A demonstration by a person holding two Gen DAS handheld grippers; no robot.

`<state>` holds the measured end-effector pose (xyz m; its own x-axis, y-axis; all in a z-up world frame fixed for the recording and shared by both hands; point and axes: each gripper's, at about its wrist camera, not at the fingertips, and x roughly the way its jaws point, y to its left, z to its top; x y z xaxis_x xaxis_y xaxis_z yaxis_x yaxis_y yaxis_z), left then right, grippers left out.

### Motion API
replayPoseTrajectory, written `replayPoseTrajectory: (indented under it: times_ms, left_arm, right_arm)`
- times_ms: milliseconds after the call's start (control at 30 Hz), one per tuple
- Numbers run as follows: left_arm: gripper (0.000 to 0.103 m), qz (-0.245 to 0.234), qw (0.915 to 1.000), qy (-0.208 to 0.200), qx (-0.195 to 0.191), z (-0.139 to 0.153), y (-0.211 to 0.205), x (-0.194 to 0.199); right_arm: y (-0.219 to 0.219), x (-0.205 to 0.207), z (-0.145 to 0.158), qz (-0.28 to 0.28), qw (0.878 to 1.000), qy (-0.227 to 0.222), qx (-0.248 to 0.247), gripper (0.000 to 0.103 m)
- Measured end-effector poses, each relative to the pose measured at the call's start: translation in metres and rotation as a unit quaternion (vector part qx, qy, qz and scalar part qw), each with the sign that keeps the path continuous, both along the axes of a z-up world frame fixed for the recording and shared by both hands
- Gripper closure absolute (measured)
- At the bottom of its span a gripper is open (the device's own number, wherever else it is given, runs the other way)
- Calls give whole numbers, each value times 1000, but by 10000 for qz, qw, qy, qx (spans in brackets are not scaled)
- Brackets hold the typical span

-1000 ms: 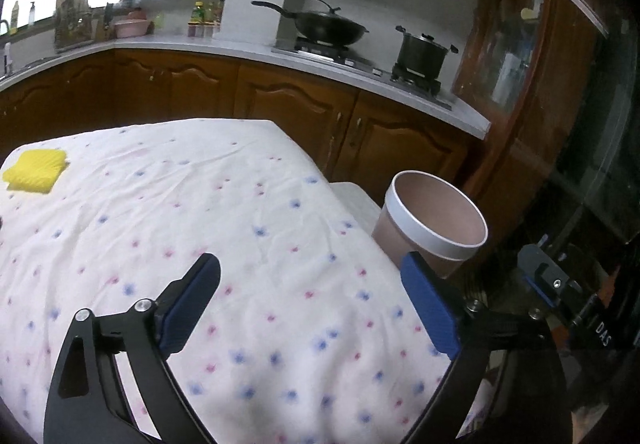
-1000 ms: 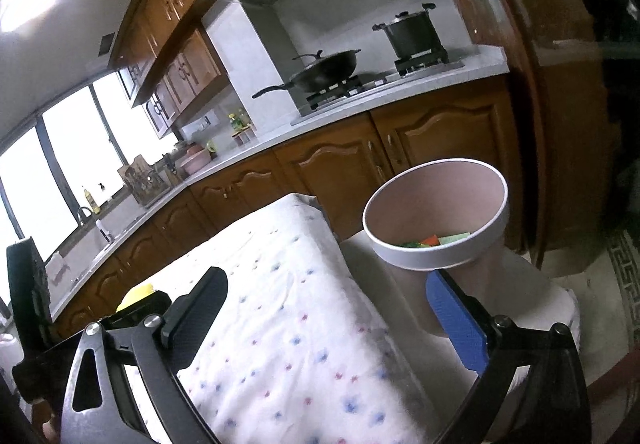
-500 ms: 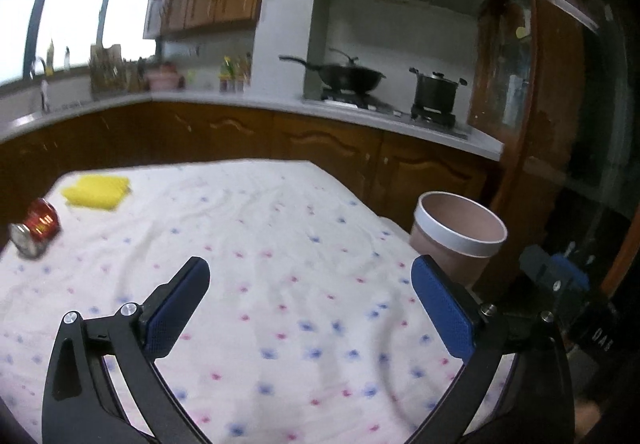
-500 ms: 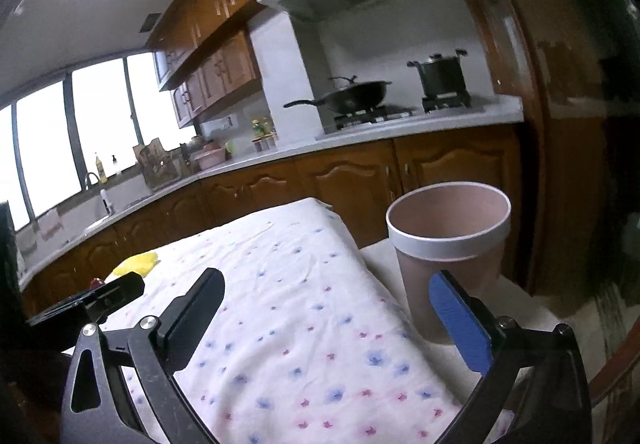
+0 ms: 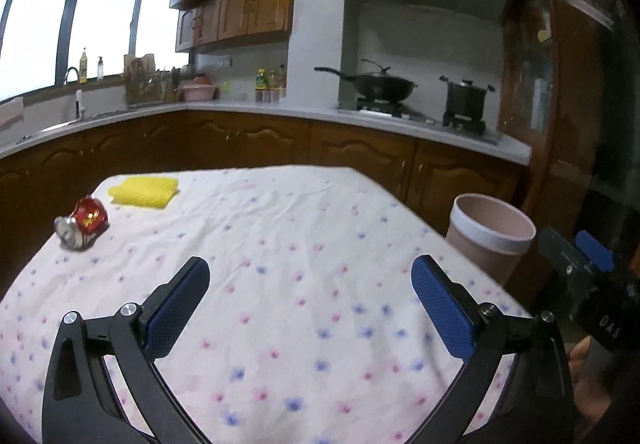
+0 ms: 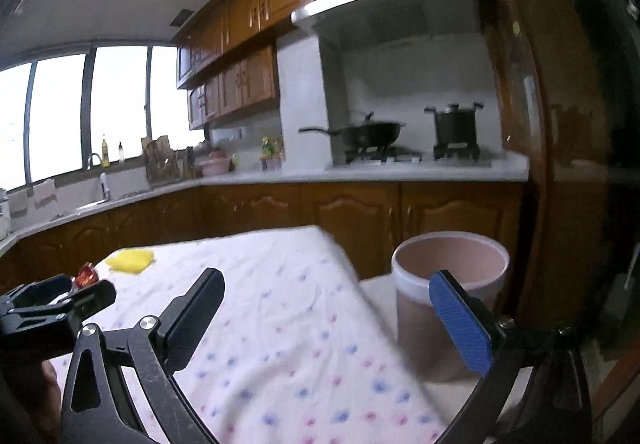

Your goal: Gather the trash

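The left gripper [image 5: 306, 304] hangs over the flowered tablecloth [image 5: 280, 244], its jaws having just opened wide on nothing, the right gripper [image 6: 328, 318] gapes empty beside the pink bin [image 6: 450, 284], and a crushed red can [image 5: 82, 226], perhaps dented, lies near the yellow cloth [image 5: 144, 192].

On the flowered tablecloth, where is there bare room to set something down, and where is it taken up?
Most of the tablecloth is bare: the whole middle, the side toward the pink bin, and the near part under the open left gripper. Only the far left corner is taken, where the crushed red can lies close beside the yellow sponge.
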<state>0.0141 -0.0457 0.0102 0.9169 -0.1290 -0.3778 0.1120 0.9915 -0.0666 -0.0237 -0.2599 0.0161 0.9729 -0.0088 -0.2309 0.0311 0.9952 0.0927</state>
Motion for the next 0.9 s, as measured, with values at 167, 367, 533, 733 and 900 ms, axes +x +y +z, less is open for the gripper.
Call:
replayPoseTrajectory:
  times_ms: [167, 367, 533, 733, 900]
  left_arm:
    - [0, 175, 9997, 135, 141, -18, 5, -7]
    - [0, 292, 9992, 162, 223, -26, 10, -13]
    - [0, 371, 9988, 157, 271, -30, 12, -17]
    - [0, 427, 9986, 198, 259, -33, 16, -17]
    - [0, 425, 9985, 208, 265, -34, 15, -16]
  right_arm:
    - [7, -3, -21, 84, 9996, 261, -14, 0]
    - [14, -7, -33, 168, 9992, 367, 15, 0]
    - [18, -9, -39, 228, 9990, 391, 65, 0]
    - [18, -9, -43, 269, 9987, 433, 85, 0]
    - [17, -7, -44, 272, 9985, 451, 115, 0]
